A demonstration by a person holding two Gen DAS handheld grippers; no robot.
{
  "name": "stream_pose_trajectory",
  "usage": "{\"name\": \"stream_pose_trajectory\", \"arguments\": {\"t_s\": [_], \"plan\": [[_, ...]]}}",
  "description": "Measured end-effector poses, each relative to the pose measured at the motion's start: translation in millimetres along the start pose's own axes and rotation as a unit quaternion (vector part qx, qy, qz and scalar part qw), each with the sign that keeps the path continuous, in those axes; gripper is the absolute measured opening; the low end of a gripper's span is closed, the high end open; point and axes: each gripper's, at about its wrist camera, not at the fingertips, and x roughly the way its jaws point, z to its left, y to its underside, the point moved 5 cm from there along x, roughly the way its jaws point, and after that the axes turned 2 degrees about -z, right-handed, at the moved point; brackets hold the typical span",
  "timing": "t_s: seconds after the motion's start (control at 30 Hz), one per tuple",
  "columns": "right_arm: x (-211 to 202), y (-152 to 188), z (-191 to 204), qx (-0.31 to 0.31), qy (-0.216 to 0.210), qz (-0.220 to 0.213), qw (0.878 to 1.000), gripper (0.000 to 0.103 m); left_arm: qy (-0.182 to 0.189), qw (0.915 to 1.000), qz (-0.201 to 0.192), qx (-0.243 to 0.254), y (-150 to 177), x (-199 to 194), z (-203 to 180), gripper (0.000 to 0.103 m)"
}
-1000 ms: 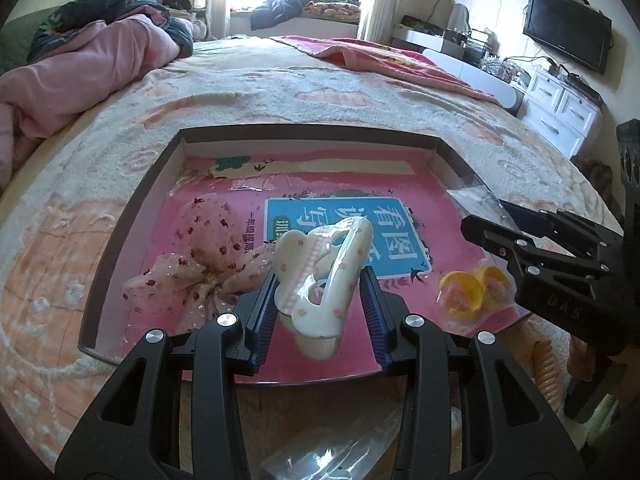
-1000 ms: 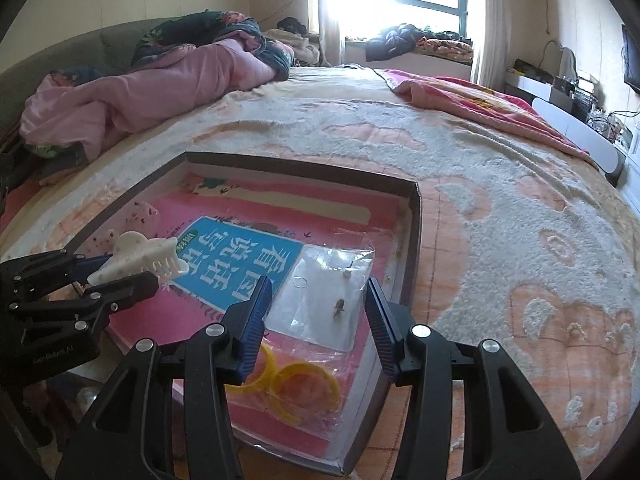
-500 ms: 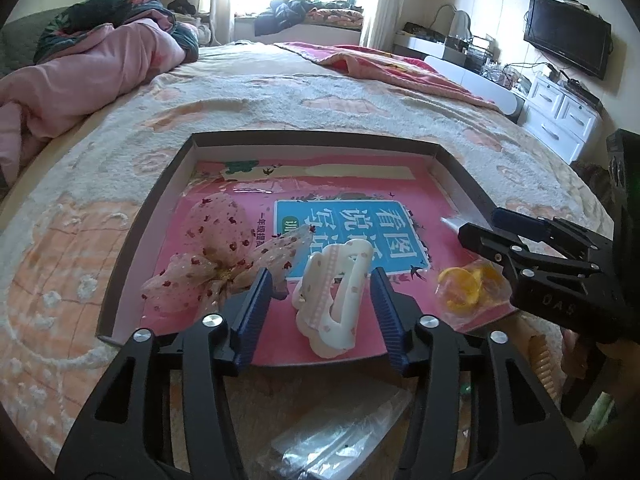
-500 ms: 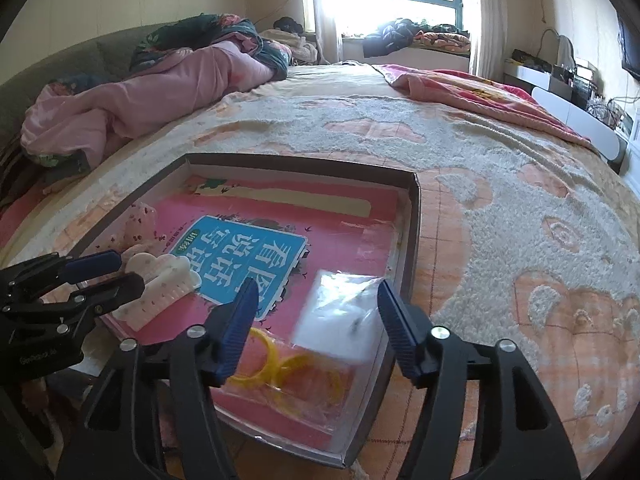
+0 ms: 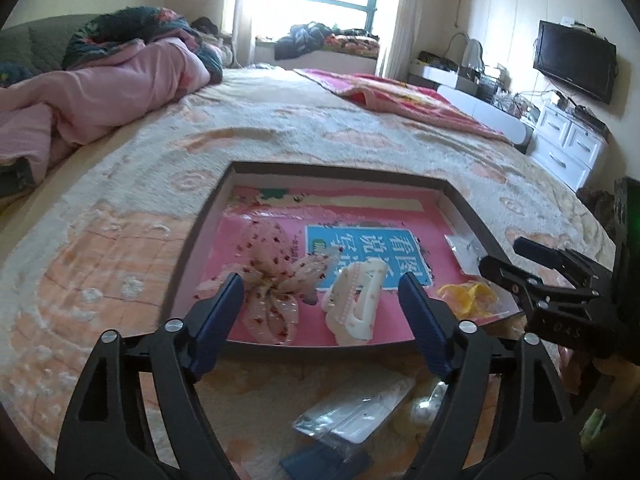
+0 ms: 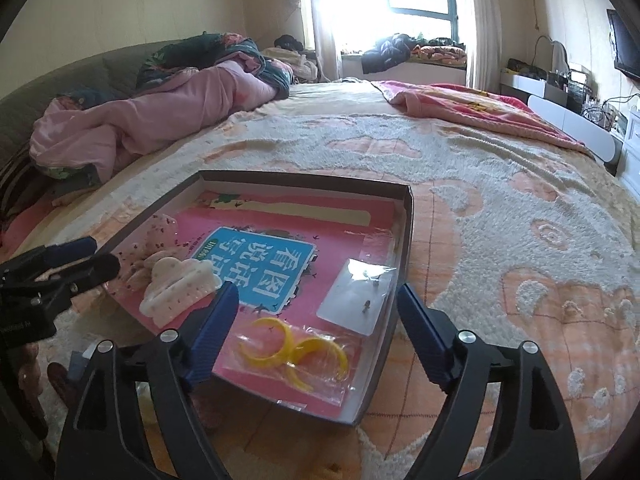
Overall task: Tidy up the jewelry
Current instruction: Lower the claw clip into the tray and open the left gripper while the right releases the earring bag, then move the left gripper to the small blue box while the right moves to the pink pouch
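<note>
Lying free between the opening left hand-held gripper [image 5: 322, 294] jaws, cream hair claw [image 5: 354, 306].

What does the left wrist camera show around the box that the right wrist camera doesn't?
Only the left wrist view shows the clear packets lying on the bedspread in front of the box.

Only the right wrist view shows the small stud earrings inside their clear bag and the yellow rings' full outline.

Both show the box, white hair claw, sheer floral bow and both grippers opening, empty.
</note>
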Motion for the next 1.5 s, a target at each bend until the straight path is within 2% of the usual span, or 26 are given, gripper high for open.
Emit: {"name": "stream_pose_trajectory", "arguments": {"t_s": [0.27, 0.4, 0.83, 1.5], "plan": [[-19.2, 1.4, 5.3, -0.002, 0.000, -0.017, 1.000, 0.084, -0.008, 0.9996, -0.023, -0.010, -3.6, -20.1, 6.1, 0.088], [-29.0, 0.7, 5.6, 0.000, -0.001, -0.026, 1.000, 0.085, -0.011, 0.9993, -0.034, -0.012, -5.1, -30.3, 8.1, 0.090], [-58.7, 3.3, 21.2, -0.007, -0.009, -0.048, 0.999, 0.085, -0.024, 0.9985, -0.050, -0.007, 5.6, -60.2, 15.8, 0.091], [-89.6, 27.9, 66.7, -0.054, -0.038, -0.053, 0.996, 0.085, -0.037, 0.9983, -0.042, 0.011, 30.7, -81.8, 20.1, 0.091]]}}
